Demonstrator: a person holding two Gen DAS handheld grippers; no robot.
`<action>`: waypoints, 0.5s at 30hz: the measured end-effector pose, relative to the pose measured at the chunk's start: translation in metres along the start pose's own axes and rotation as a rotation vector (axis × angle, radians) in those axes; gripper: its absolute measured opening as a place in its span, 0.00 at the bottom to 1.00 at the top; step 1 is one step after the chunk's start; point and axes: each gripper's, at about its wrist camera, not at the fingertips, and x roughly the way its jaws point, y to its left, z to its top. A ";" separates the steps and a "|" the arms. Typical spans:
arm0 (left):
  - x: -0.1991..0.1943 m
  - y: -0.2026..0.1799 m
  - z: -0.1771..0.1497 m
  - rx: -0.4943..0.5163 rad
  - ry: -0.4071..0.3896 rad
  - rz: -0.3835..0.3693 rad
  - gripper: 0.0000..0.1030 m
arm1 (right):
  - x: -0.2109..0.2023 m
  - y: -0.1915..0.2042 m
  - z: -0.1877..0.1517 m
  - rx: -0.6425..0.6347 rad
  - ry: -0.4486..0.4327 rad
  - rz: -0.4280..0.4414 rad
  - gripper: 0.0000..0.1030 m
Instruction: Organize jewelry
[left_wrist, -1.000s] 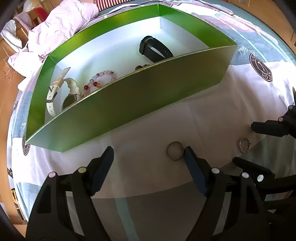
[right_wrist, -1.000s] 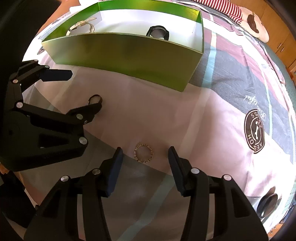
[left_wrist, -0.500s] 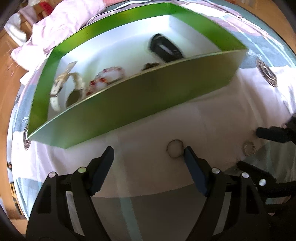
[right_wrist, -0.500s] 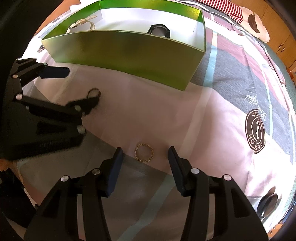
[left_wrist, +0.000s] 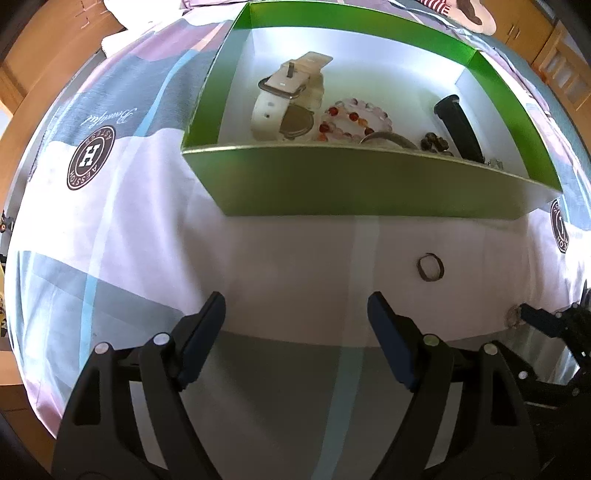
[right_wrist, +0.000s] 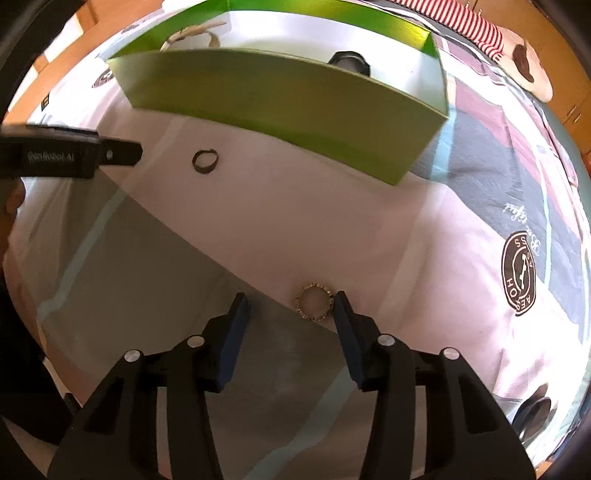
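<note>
A green box (left_wrist: 369, 192) with a white inside stands on the cloth and holds a white watch (left_wrist: 284, 99), a bead bracelet (left_wrist: 351, 118) and a black watch (left_wrist: 458, 125). A dark plain ring (left_wrist: 429, 267) lies on the cloth in front of the box, right of my open, empty left gripper (left_wrist: 295, 317). It also shows in the right wrist view (right_wrist: 205, 160). A gold beaded ring (right_wrist: 314, 302) lies just inside the right fingertip of my open right gripper (right_wrist: 291, 306). The box also shows in the right wrist view (right_wrist: 295, 110).
The patterned cloth (left_wrist: 110, 229) has round brown logos (left_wrist: 90, 157) at the left and another logo (right_wrist: 519, 273) at the right. A striped soft toy (right_wrist: 517, 48) lies behind the box. Wooden furniture (left_wrist: 22, 55) rings the bed. The left gripper's finger (right_wrist: 110, 155) enters the right wrist view.
My left gripper has swung left and pulled away from the dark ring, which now lies outside its fingers. My right gripper has shifted so the gold ring sits by its right fingertip.
</note>
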 end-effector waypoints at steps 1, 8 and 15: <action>0.000 -0.001 -0.001 0.005 0.000 -0.001 0.77 | -0.001 0.002 0.000 0.000 -0.004 0.012 0.34; 0.011 -0.032 -0.011 0.101 0.022 0.029 0.78 | 0.002 0.003 0.003 0.017 -0.077 0.027 0.23; 0.010 -0.044 -0.017 0.150 -0.004 0.076 0.85 | -0.021 -0.002 0.002 -0.030 -0.078 0.035 0.35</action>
